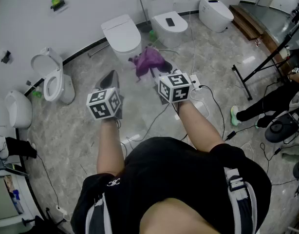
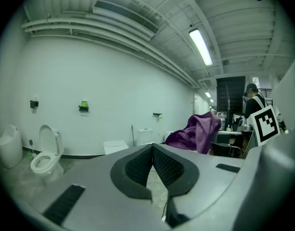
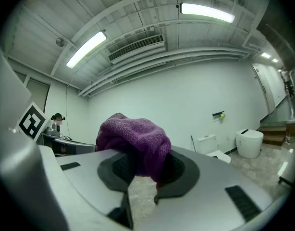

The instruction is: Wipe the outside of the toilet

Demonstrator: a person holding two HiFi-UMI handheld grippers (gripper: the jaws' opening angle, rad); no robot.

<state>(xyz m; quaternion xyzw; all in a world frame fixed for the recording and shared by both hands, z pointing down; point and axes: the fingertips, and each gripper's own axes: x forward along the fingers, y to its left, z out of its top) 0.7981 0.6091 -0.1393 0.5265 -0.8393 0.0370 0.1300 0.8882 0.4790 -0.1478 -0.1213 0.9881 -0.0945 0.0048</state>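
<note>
Right gripper (image 3: pixel 142 165), purple cloth (image 3: pixel 133 136); marbled floor (image 1: pixel 66 140)

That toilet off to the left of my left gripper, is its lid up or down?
Up: the toilet has its lid raised behind the seat, bowl open.

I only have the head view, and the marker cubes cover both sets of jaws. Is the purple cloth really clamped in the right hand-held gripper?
Observer: Yes. In the right gripper view, the right hand-held gripper has its jaws shut on the purple cloth, which bunches up above them.
Operator: And the left one, is it carrying anything?
Observer: No. The left hand-held gripper has its jaws together at the tips with nothing between them.
</note>
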